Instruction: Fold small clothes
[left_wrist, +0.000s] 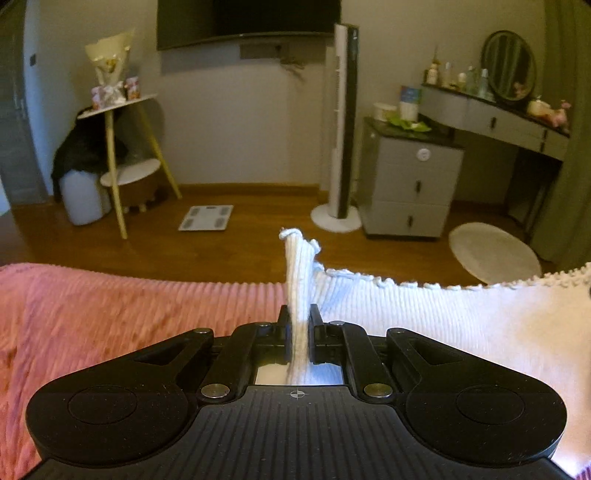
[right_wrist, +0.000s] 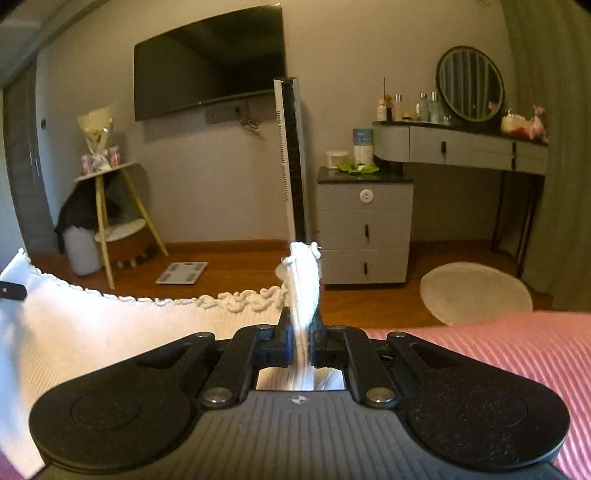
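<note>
- Garment count: we see one white ribbed garment (left_wrist: 424, 317), held up over the pink bedspread (left_wrist: 110, 314), our landmark throughout.
- Grippers number two. Our left gripper (left_wrist: 298, 317) is clamped on a bunched corner of the garment, which sticks up between the fingers.
- Our right gripper (right_wrist: 300, 321) is likewise clamped on the other bunched corner.
- The garment's long axis runs sideways between the two grips, its scalloped top edge (right_wrist: 229, 301) sagging in a shallow curve above the bedspread.
- Below that edge the cloth hangs toward the bedspread.
- Beyond the bedspread's far edge lies open wooden floor (left_wrist: 258, 229), with one scale (left_wrist: 206, 218), one round rug (right_wrist: 476, 291) and one tower fan (left_wrist: 341, 122).
</note>
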